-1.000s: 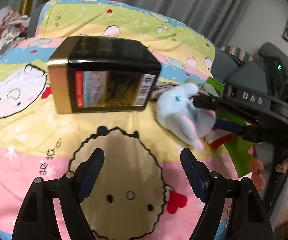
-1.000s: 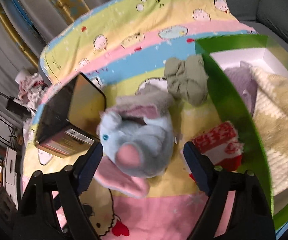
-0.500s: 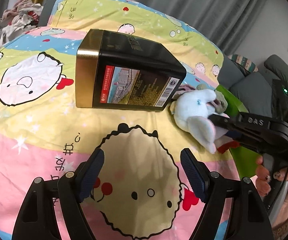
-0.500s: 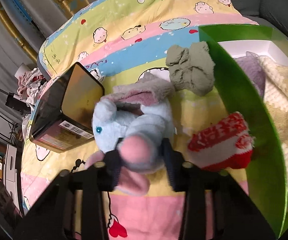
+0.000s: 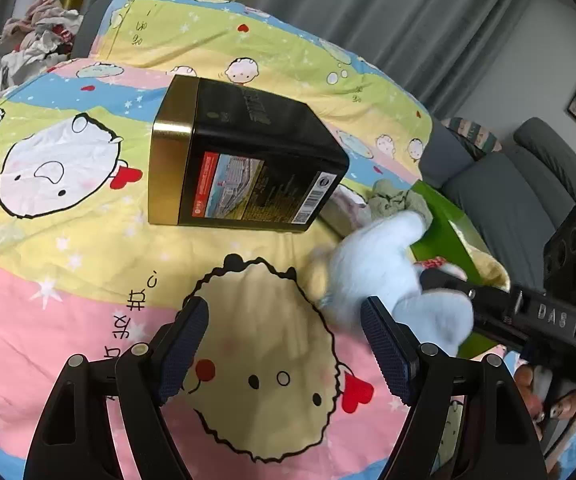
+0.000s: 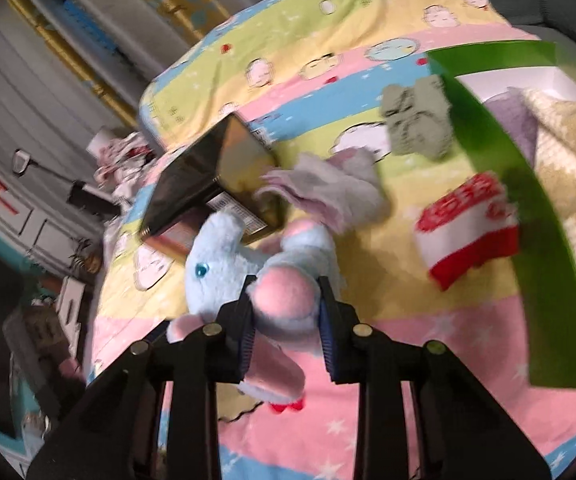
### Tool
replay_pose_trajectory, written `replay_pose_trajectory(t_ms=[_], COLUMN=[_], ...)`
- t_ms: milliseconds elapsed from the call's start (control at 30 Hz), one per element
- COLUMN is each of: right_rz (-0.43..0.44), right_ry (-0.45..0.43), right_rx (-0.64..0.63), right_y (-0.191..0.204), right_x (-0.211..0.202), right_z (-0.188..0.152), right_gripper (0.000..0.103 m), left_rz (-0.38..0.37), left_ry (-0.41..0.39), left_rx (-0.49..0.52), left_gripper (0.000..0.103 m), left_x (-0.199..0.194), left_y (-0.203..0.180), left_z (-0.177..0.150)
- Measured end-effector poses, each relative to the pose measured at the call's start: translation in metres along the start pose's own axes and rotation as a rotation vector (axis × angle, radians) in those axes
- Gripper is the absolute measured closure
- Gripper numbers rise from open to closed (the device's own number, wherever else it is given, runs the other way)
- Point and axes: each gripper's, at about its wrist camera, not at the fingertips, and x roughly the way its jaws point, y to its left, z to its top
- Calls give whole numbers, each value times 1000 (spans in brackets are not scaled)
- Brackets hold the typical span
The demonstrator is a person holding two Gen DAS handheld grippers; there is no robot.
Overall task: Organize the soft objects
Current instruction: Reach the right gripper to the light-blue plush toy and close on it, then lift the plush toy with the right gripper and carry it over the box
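Currently the right gripper (image 6: 286, 322) is clenched on a pale blue plush elephant (image 6: 256, 276), its two dark pads pinching the toy's pink-and-blue body. The plush appears lifted off a cartoon-print quilt (image 6: 367, 420), hanging to the left of a green box (image 6: 543, 280) that serves as the landmark. The left gripper (image 5: 284, 344) is released, jaws spread wide and empty, hovering over the quilt on the far side of the plush from the green box.

Likely risks: the pads grip only a soft fold near one end of the plush, so the fabric could slip out during the carry toward the green box, dropping it back on the quilt. The right-wrist view is blurred, which suggests quick motion; a fast swing might catch the toy's dangling ear on the box wall or knock the red-and-white sock (image 6: 467, 236) resting right against that wall.

Containers: the green box is open, and inside it lie a cream knitted cloth (image 6: 567, 148) and something lilac (image 6: 515, 120) beside it, with room apparently left. Outside, near the box's far corner, sits an olive-green bundle (image 6: 415, 124); a pinkish-grey fleece piece (image 6: 335, 188) lies farther left. Beyond that is a black and gold tin (image 5: 244, 160) lying on its side, closed as far as can be told, contents unseen.
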Motion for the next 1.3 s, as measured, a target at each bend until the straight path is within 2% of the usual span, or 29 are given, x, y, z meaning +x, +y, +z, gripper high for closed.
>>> replay_pose_trajectory(t_ms=[133,233,433,467,533,567,600,767,967,1300], right_rz=[25,3,-12,-13,-23,-29,-32,-4,27,134], right_ry=[35,47,67,60,37,23,13,-12,54,185], right_rx=[-5,-38,-24,-23,-20,-18,-19,45,122,141], right_y=[2,4,-2,-2,-2,-2,-3,-18,-31,-18], right_x=[6,7,12,9,4,-1,-4,-13,6,45], right_z=[-4,-5,-5,-5,-5,-5,-4,-1,-1,-8], right_gripper=[76,75,71,67,46,25,21,19,17,18], left_rz=[-21,-27,-45,-49,-52,-53,-53,-73,-119,-104], left_ry=[-2,3,13,20,26,29,32,51,99,97], left_rx=[-9,-12,1,3,6,7,9,36,45,60], left_gripper=[24,24,24,24,24,24,24,24,23,25], left_x=[-3,-5,-3,-1,0,1,2,7,21,32], left_y=[2,1,-5,-6,-8,-10,-11,-19,-23,-22], left_z=[1,0,-2,-2,-3,-4,-5,-8,-15,-19])
